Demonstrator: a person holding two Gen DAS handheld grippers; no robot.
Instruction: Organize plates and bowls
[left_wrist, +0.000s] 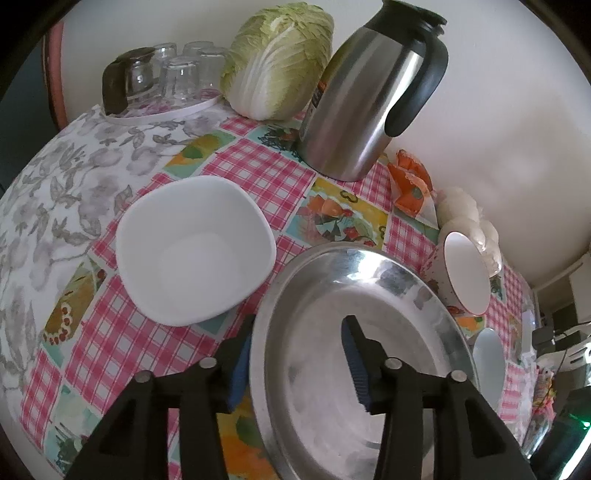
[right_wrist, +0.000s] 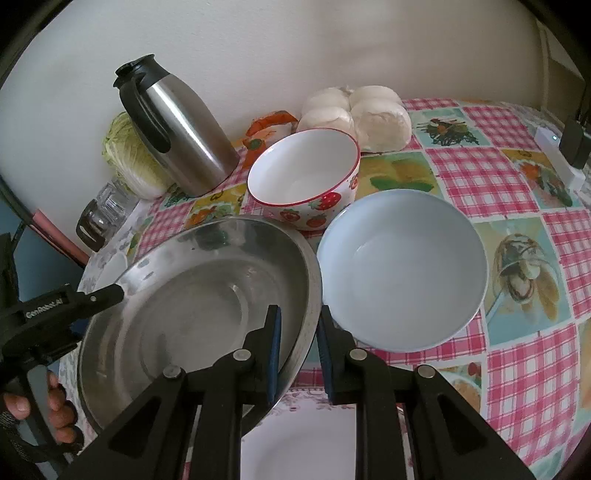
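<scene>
Soft, even daylight, glare on the steel plate (left_wrist: 369, 280), and strong fisheye bending with dark vignetted corners.

A table (right_wrist: 517, 177) with checked cloth was found bearing bowls, a steel plate (right_wrist: 199, 295), a jug (right_wrist: 184, 133) and a cabbage (left_wrist: 277, 59).

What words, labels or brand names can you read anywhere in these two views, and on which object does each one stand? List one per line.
"GenRobot.AI": white lettering on the black arm of the left gripper, seen in the right wrist view.
Label on the side of the steel thermos jug: orange and dark print, too blurred to read.
No other readable text; the tablecloth shows only pictures.
</scene>
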